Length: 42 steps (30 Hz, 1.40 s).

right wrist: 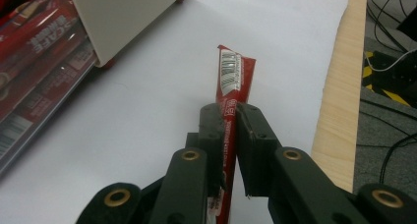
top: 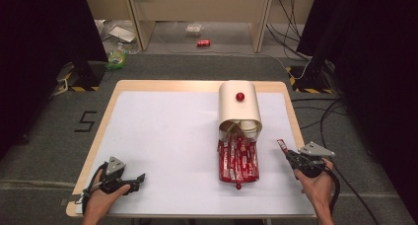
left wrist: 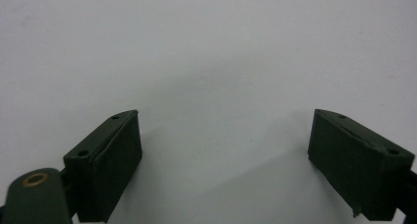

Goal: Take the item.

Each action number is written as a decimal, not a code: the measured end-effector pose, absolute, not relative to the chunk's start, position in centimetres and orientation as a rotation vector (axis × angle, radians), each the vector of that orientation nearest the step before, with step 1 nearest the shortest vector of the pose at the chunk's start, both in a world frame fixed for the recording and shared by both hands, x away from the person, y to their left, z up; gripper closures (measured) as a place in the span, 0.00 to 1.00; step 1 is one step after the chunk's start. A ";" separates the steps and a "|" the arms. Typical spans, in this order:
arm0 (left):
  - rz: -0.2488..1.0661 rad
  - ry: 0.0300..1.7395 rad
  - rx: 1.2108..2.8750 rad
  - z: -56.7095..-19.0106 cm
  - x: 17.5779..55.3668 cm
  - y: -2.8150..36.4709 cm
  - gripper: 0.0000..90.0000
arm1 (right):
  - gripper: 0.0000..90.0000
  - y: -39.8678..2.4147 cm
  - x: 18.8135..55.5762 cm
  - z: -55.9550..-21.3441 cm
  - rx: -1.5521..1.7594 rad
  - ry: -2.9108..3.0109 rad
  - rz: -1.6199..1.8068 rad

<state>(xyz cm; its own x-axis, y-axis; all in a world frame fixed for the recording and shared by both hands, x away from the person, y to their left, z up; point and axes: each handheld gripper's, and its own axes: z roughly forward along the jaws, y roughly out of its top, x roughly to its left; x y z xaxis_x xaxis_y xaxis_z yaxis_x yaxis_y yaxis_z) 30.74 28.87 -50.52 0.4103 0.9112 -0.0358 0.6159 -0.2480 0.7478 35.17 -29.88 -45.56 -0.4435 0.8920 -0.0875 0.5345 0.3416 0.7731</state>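
Note:
A cream arched box (top: 239,106) with a red knob (top: 240,96) lies on the white table sheet (top: 162,136). A clear tray (top: 238,162) packed with several red sachets sticks out of its near end. My right gripper (top: 289,155) is right of the tray, shut on one red sachet (top: 282,145) that points up and away. In the right gripper view the jaws clamp the red sachet (right wrist: 236,76) at the right gripper (right wrist: 231,112), with the box (right wrist: 123,17) and tray (right wrist: 34,81) to the left. My left gripper (top: 139,179) rests open at the front left, its fingertips (left wrist: 118,155) wide apart over bare sheet.
The table's wooden edge (right wrist: 344,91) runs close to the right gripper. Cables (top: 323,114) trail on the floor at the right. A red can (top: 203,43) and a green packet (top: 117,58) lie on the floor beyond the table. Dark curtains flank both sides.

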 end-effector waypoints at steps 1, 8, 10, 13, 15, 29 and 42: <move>0.541 1.296 1.970 -50.5 30.7 28.9 0.14 | 0.91 -29.9 35.3 -45.6 1.247 2.105 0.932; 0.540 1.296 1.969 -50.5 30.7 28.9 0.14 | 0.91 -30.0 36.1 -46.1 1.264 2.107 0.917; 0.541 1.296 1.970 -50.5 30.7 28.9 0.13 | 0.91 -30.1 36.2 -46.2 1.265 2.108 0.913; 0.541 1.296 1.970 -50.5 30.7 28.9 0.13 | 0.91 -30.1 36.3 -46.3 1.277 2.111 0.911; 0.541 1.296 1.970 -50.5 30.7 28.9 0.14 | 0.91 -30.1 36.4 -46.5 1.273 2.117 0.908; 0.541 1.296 1.970 -50.5 30.7 28.9 0.14 | 0.91 -29.8 36.8 -47.2 1.291 2.148 0.902; 0.542 1.296 1.970 -50.5 30.7 28.9 0.14 | 0.91 -29.5 36.9 -47.6 1.286 2.184 0.893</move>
<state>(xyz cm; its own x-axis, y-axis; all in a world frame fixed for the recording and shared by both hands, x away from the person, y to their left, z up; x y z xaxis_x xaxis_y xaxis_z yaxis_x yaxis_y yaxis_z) 30.73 28.86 -50.52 0.4103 0.9113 -0.0348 0.6154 -0.2485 0.7480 36.89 -29.53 -47.65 -0.4635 0.8844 -0.0553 0.5925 0.3557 0.7228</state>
